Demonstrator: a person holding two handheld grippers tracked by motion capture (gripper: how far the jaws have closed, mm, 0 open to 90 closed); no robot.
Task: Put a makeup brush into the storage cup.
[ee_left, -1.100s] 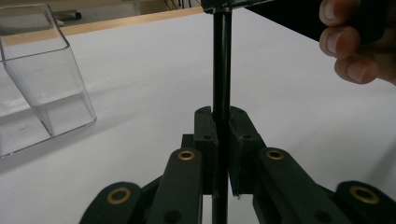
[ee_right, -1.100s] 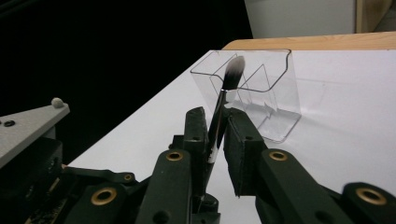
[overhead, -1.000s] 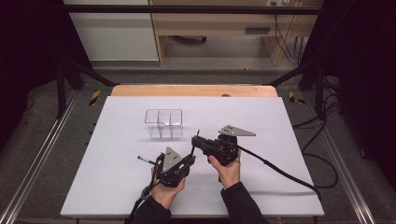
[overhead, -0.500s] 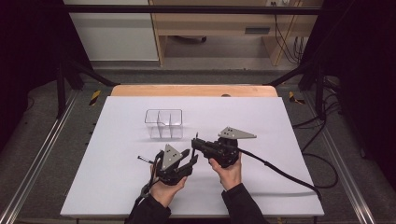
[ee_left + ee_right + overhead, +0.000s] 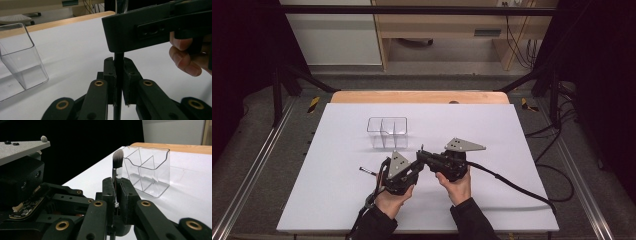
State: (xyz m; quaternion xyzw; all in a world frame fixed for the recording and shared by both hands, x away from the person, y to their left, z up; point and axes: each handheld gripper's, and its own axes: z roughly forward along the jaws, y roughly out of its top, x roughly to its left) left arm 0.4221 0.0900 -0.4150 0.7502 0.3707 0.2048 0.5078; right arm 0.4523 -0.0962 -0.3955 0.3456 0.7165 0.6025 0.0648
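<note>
We noted a makeup brush (image 5: 117, 160), grey bristles, silver ferrule, black handle, clamped by both the left gripper (image 5: 119, 75) and right gripper (image 5: 117, 192).

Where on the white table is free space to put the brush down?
The table lies bare right of the clear organizer, to the far edge, and left of it. The near right corner holds the cable. It is crowded in the near middle, where both claws, left and right, clamp the brush.
</note>
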